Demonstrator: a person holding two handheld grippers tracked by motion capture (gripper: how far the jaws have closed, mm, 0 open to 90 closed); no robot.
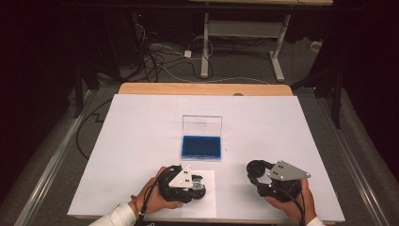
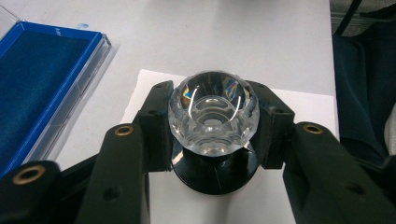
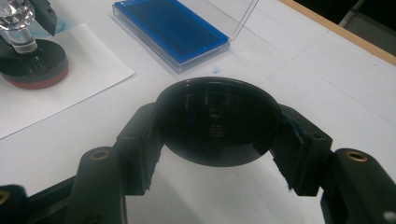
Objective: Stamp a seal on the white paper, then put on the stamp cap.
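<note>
on the white table (image 1: 141,141) seen from the high view, the left gripper (image 1: 197,181) sits over a small paper sheet (image 1: 207,202) near the front edge, and the right gripper (image 1: 258,170) rests well apart to its right, holding a round black cap (image 1: 256,167); an open ink pad (image 1: 201,147) with its clear lid upright lies beyond and between them, a little nearer the left hand (image 1: 155,197). from the left gripper view, the jaws are clamped on the faceted crystal handle (image 2: 214,112) of a stamp (image 2: 215,172), which stands upright with its black base on the paper, and the blue pad (image 2: 37,84) lies just beside, off to the left and forward. from the right gripper view, the jaws are closed around the black cap (image 3: 217,121), held just above the table; the stamp (image 3: 28,60) stands up-left and the ink pad (image 3: 170,30) straight ahead. judging by this, the next move probably turns on the stamp's upright axis: lifted straight and carried forward to the pad, the left hand being the nearer.
</note>
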